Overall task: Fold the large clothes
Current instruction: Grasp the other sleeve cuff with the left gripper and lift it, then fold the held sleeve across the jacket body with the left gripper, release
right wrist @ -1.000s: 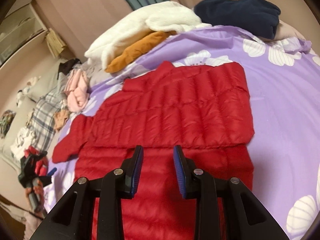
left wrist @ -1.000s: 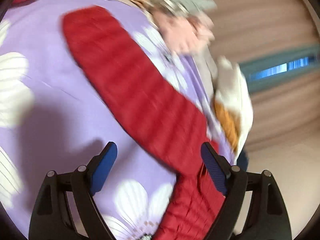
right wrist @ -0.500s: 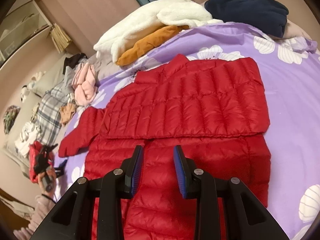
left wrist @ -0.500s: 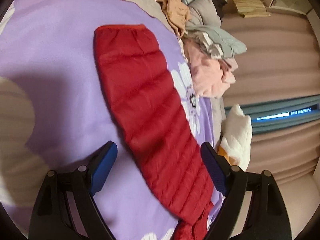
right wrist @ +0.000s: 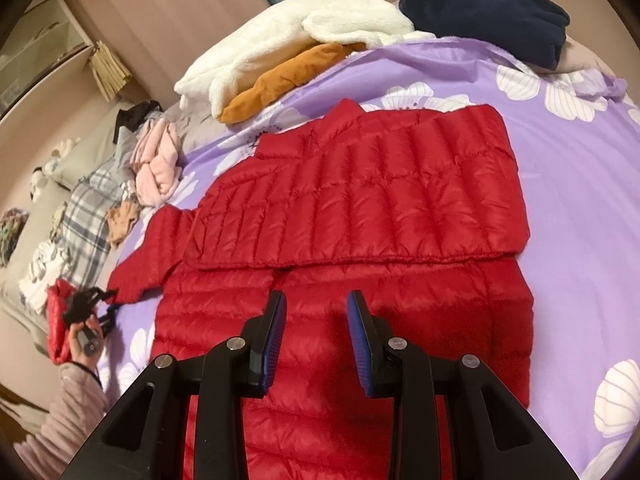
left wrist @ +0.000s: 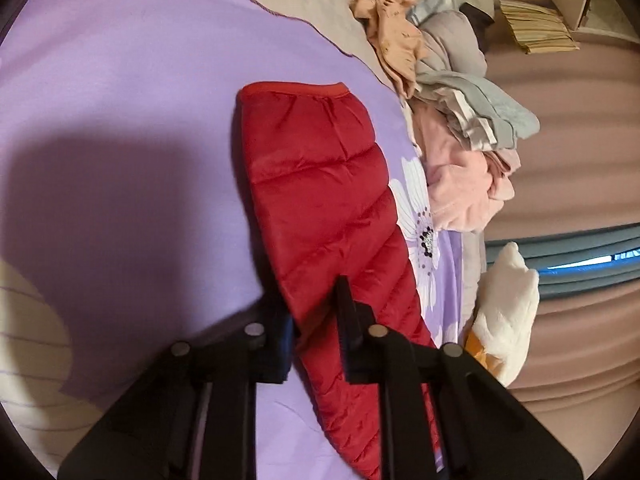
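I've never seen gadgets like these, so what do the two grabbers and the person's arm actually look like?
Both the left gripper and the right gripper are black angular plastic frames with round silver pins and ribbed blue finger pads. No cables show. The person's arm wears a pale pinkish ribbed sleeve.

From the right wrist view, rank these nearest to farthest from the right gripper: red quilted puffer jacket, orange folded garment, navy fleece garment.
1. The red quilted puffer jacket, directly under and ahead of the right gripper.
2. The orange folded garment, beyond the jacket's collar, ahead-left, under a white fleece.
3. The navy fleece garment, far ahead-right at the bed's edge.
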